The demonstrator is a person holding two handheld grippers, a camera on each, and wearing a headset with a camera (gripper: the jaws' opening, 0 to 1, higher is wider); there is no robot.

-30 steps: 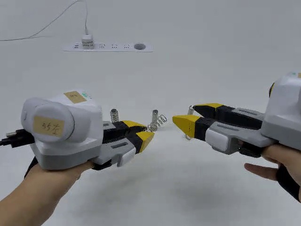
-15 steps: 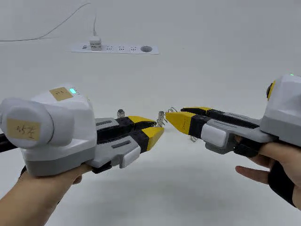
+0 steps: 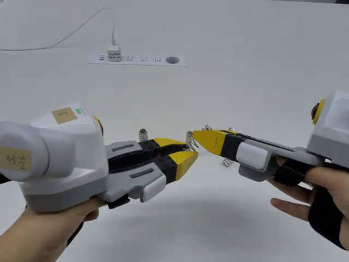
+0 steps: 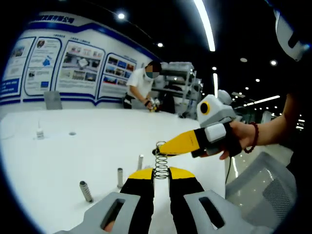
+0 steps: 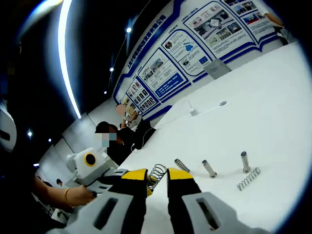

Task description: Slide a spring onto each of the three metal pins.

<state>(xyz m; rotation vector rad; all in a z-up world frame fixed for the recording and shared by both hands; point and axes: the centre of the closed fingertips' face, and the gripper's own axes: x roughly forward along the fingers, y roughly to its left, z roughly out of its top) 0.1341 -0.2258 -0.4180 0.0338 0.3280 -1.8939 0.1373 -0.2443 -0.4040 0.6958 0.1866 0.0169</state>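
Note:
My left gripper (image 4: 161, 171) is shut on the lower end of a small steel spring (image 4: 161, 163), which stands up between its yellow tips. My right gripper (image 4: 157, 150) comes in from the right and meets the spring's top coil. From its own camera, the right gripper (image 5: 158, 176) has its jaws closed in around that spring (image 5: 157, 174). On the white table stand three pins: one wearing a spring (image 5: 182, 165) and two bare pins (image 5: 209, 169) (image 5: 244, 161). Seen from the head, the two grippers (image 3: 185, 151) (image 3: 199, 136) meet tip to tip above the pins.
A loose spring (image 5: 248, 179) lies on the table beside the bare pins, and shows again under the right gripper (image 3: 228, 162). A white power strip (image 3: 139, 59) with a plugged-in cable sits at the far edge. People work at a bench in the background (image 4: 144, 87).
The two grippers have come together tip to tip. The right gripper's jaws, wide apart a second ago, have narrowed onto the spring that the left gripper carries.

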